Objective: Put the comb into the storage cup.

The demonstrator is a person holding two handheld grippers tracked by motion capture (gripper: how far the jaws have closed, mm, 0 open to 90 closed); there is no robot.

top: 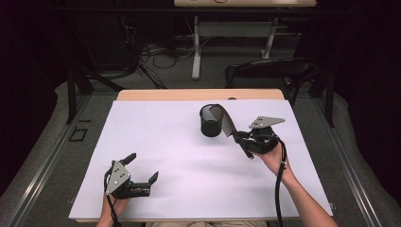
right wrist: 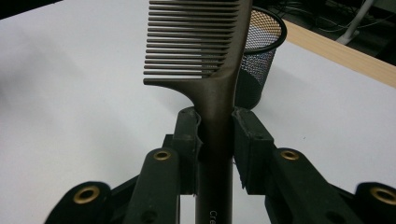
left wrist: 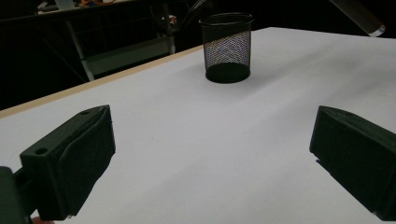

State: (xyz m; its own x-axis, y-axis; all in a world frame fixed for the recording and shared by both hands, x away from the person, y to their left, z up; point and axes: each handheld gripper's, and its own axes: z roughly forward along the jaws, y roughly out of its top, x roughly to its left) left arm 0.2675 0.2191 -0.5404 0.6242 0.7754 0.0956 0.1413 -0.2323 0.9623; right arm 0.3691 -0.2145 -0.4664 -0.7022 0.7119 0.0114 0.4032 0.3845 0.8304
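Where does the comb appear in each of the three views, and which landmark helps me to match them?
High view: the comb is right of centre, held by the right gripper, leaning over the mesh cup.
Left gripper view: a dark tip at the top right corner, probably the comb.
Right gripper view: centre, upright between the jaws.
Shared landmark: the mesh cup.

1 comb (right wrist: 205, 56), 1 mesh cup (top: 210, 122), 2 grippers: left (top: 142, 167), right (top: 242, 140).

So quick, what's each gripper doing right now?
Left gripper: open, holding nothing.
Right gripper: closed on the comb, beside the mesh cup.
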